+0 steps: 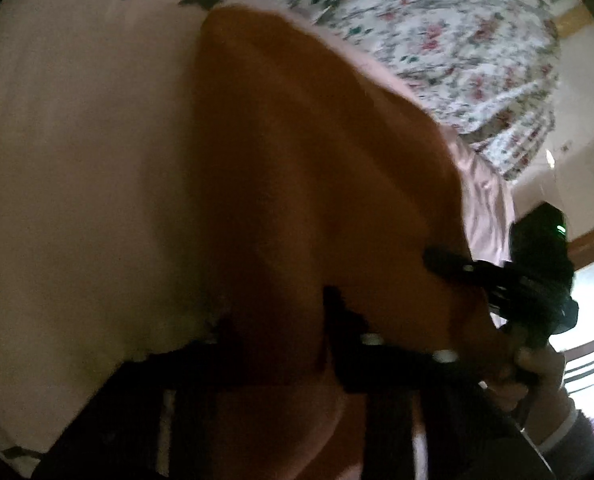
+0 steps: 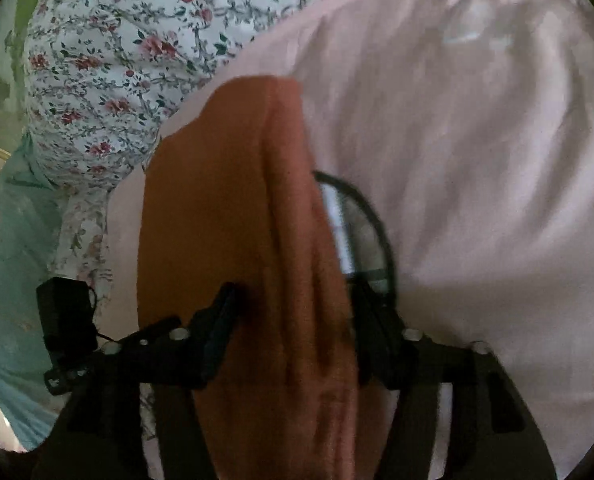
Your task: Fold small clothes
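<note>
Left wrist view, surface: a bed covered by a pale pink sheet (image 1: 77,140); a floral quilt (image 1: 437,40) lies bunched along its far side.
Left wrist view, garment: an orange garment (image 1: 317,180) rests on the sheet, reaching from the far quilt edge down to the near fingers. Blur hides its seams, so the kind of garment cannot be told.
Left wrist view, left gripper (image 1: 281,336): its dark fingers stand on either side of the garment's near edge, cloth between them. Shadow and blur hide the pads; whether they pinch cannot be told.
Left wrist view, right gripper (image 1: 453,268): seen at the garment's right edge, carried by a hand (image 1: 537,372); contact appears likely, the grip unconfirmed here.
Right wrist view, garment: the orange garment (image 2: 225,208) lies lengthwise with a raised ridge of doubled cloth along its right side, on the pink sheet (image 2: 477,160).
Right wrist view, right gripper (image 2: 293,320): clenched on the near end of the garment, the ridge bunched between both fingers.
Right wrist view, other item: a dark curved cord or band (image 2: 373,220) shows just beside the garment's right edge; identity unclear.
Step in hand, judged: securing the near edge with both grippers ahead of a fold.
Next move, judged: confirm the left pinch, lift both corners together and evenly, carry them toward the far edge, and lay them flat without dragging the lower layer.
</note>
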Tool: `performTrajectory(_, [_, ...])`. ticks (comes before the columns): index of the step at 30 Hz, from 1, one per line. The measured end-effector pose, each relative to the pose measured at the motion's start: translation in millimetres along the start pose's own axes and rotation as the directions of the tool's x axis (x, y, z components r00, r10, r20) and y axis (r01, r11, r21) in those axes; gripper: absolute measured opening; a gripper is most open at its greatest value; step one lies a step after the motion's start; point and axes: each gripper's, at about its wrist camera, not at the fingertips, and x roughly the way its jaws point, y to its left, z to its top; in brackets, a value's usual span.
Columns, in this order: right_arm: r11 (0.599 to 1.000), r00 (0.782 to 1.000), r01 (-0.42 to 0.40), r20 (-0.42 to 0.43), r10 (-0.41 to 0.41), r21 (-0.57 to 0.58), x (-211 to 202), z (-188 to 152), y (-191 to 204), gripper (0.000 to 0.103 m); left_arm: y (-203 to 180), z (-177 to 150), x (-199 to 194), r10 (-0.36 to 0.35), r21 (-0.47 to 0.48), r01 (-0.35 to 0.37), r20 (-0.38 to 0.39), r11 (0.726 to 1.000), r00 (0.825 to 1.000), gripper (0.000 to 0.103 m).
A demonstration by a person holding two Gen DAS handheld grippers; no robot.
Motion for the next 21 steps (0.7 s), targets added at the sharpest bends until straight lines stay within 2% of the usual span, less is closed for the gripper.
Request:
performTrajectory(2, [1.000, 1.000, -0.009, 0.002, 0.009, 0.016, -0.9, -3.6, 3.9, 0.025, -0.6, -2.6, -16.7, -0.032, -0.002, 0.032, 0.030, 0.999, 0.999, 0.021])
performTrajectory(4, [0.999, 1.000, -0.020, 0.014, 0.020, 0.025, -5.5, -7.4, 11.5, 0.022, -0.3, -6.3, -38.2, -0.065, -0.003, 0.065, 0.063, 0.998, 0.996, 0.020])
performTrajectory(6, [0.998, 0.998, -0.058, 0.021, 0.057, 0.029, -8.7, -13.8, 23.1, 0.021, 0.6, -11.7, -61.1, -0.059, 0.010, 0.058, 0.096, 0.998, 0.994, 0.020])
performTrajectory(11, [0.990, 0.989, -0.143, -0.026, 0.143, -0.009, 9.5, -40.6, 72.8, 0.020, 31.0, -32.6, -128.3, -0.002, -0.022, 0.006, 0.168, 1.000, 0.986, 0.020])
performTrajectory(16, [0.973, 0.971, -0.226, -0.097, 0.220, -0.055, 49.5, -69.1, 124.4, 0.020, 82.8, -63.4, -185.5, 0.077, -0.078, -0.063, 0.192, 0.995, 0.978, 0.020])
performTrajectory(21, [0.971, 0.962, -0.223, -0.179, 0.205, -0.087, 90.7, -93.3, 151.1, 0.020, 126.4, -94.2, -200.2, 0.150, -0.139, -0.128, 0.160, 0.982, 0.976, 0.021])
